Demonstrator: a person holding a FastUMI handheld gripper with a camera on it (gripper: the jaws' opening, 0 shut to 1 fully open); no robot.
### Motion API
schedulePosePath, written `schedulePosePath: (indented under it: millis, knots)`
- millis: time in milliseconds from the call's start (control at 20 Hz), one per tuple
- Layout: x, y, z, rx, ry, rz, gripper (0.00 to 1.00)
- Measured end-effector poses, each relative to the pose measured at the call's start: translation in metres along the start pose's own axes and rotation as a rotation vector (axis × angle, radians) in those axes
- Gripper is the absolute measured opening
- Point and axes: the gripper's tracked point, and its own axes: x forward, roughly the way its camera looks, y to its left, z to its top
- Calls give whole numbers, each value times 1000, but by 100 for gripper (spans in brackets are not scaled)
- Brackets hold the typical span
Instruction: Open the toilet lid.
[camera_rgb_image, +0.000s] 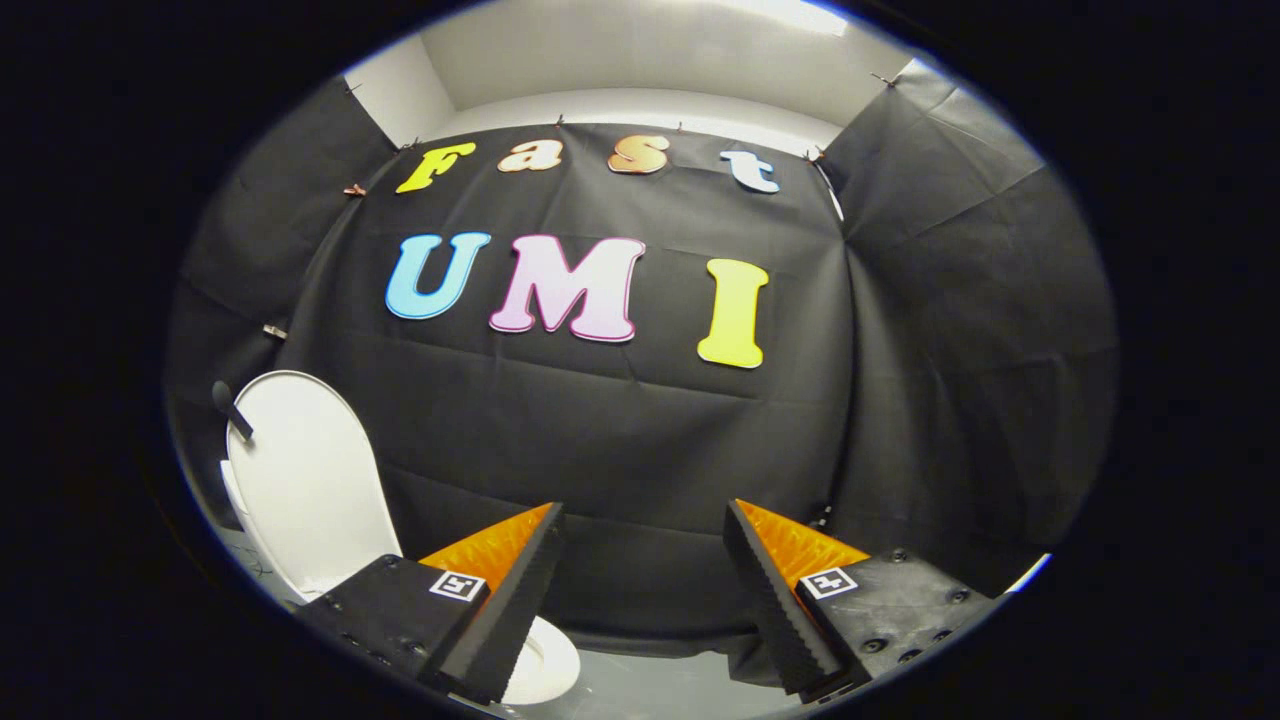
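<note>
Now your gripper (640, 600) hangs with jaws spread wide, holding nothing; the toilet lid (315, 480) stands upright left of your fingers, above the toilet seat (545, 670).

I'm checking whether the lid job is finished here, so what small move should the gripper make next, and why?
Probably just ease straight back and stop. The toilet lid already stands raised against the black cloth wall, with the seat rim exposed below it. The gripper has its fingers spread open with nothing between them, and the lid sits off beyond the left finger, so nothing seems left to push.
</note>
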Motion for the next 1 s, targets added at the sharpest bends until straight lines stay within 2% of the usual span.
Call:
schedulePosePath:
  millis: [200, 500, 1000]
  knots:
    - [4, -6, -17, 55, 22, -1, 98]
    - [19, -18, -43, 5, 56, -13, 98]
    - [13, -2, -45, -15, 63, 34, 98]
